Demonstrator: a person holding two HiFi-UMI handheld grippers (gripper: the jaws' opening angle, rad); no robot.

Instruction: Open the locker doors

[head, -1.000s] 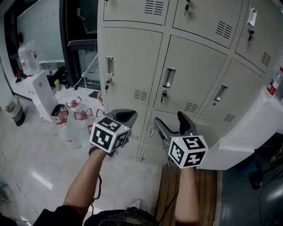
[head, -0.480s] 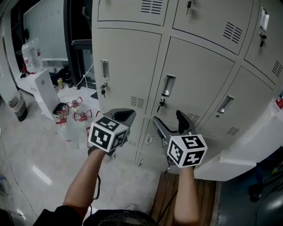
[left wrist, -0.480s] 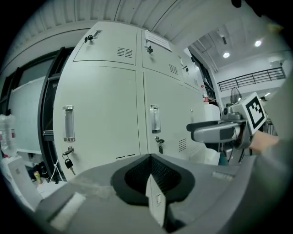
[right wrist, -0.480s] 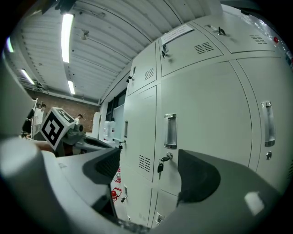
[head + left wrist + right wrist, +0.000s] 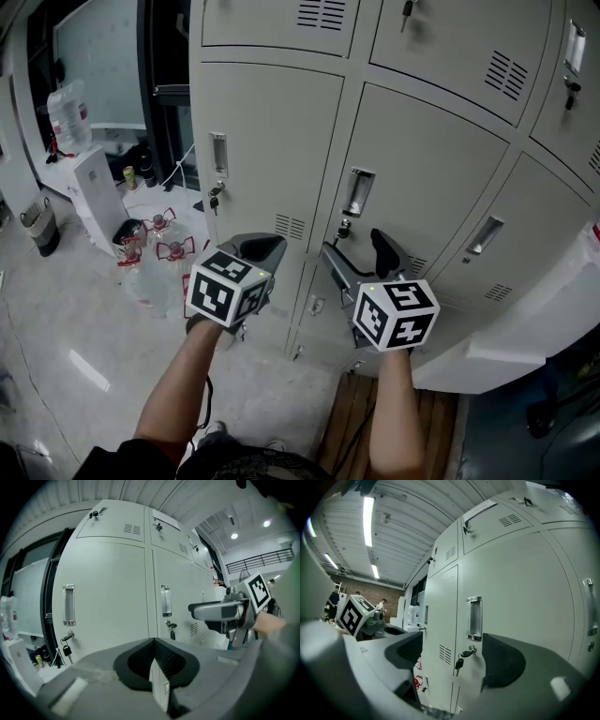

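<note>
Starting at the far left of the head view, one large water jug (image 5: 67, 114) stands behind a white dispenser (image 5: 92, 192), and a cluster of clear bottles (image 5: 155, 258) with red handles sits on the pale floor; their number cannot be counted with confidence.

The left gripper (image 5: 261, 247) is held in front of the lockers, clear of them. Its own view shows the jaws pressed together at the tips with nothing between them (image 5: 152, 662). Its marker cube (image 5: 228, 287) bears black-and-white squares only, no lettering.

The locker doors (image 5: 277, 141) are beige steel, and all those in view are shut. Three doors of the middle row show recessed metal handles (image 5: 217, 155), one apiece. Two keys (image 5: 214, 197) hang from locks, one under the left handle and one under the centre handle. A white label strip (image 5: 164, 520) on an upper door is too small to read.

The right gripper (image 5: 356, 255) is held near the centre door without touching it. Its jaws stand wide apart and empty, with the centre door's handle and key showing beyond the gap (image 5: 454, 656).

Wooden slats (image 5: 361, 412) lie on the floor beneath the right arm.
</note>
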